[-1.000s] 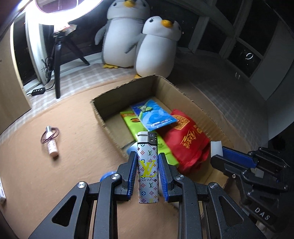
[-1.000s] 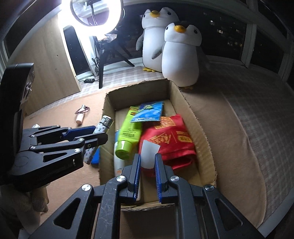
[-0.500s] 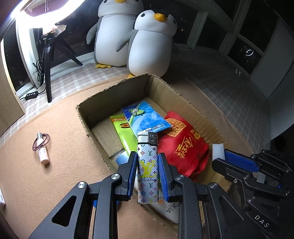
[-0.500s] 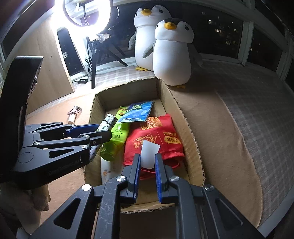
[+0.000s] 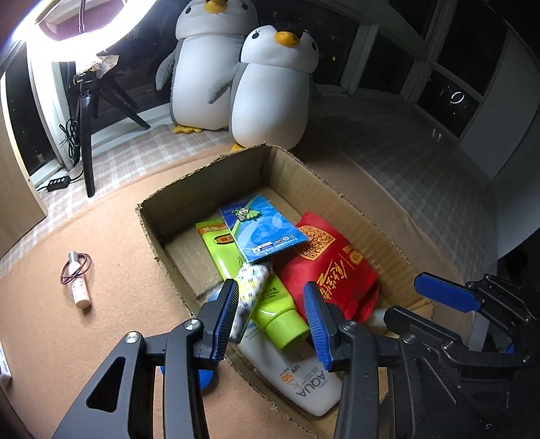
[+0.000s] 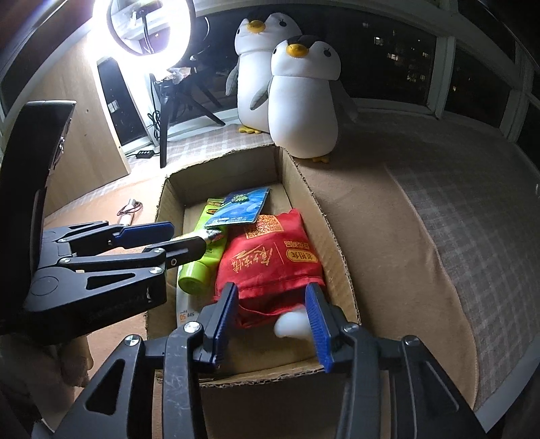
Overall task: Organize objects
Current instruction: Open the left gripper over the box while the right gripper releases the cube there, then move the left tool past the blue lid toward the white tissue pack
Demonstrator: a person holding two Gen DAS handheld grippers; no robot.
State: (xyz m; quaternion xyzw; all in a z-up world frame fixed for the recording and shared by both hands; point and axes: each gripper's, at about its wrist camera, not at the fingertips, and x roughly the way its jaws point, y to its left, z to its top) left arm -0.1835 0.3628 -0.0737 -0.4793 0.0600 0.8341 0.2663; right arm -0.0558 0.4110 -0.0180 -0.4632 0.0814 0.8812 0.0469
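Tumbling blurred between the spread fingers of the left gripper (image 5: 270, 314), the patterned lighter (image 5: 249, 293) is lying tilted against the left finger pad, over the green tube (image 5: 256, 280) inside the cardboard box (image 5: 337, 199); the jaws are standing wide apart and gripping nothing. Just ahead of that gripper, the blue card (image 5: 263, 229) is resting on the green tube, the red pouch (image 5: 327, 266) is lying to its right, and a white sunscreen bottle (image 5: 297, 378) is sitting directly beneath the fingers at the box's near edge. The right gripper (image 6: 270, 317) is likewise hanging released over the box's near end, with a small white object (image 6: 292, 326), blurred, sitting loose beside its right finger and at the red pouch's near edge. Off to the left gripper's left, a small pink tube (image 5: 77, 287) with a hair tie is lying on the tan mat (image 5: 101, 337). Beyond the box, two plush penguins (image 5: 270, 87) are standing, with a ring light (image 5: 67, 30) on a tripod further left.
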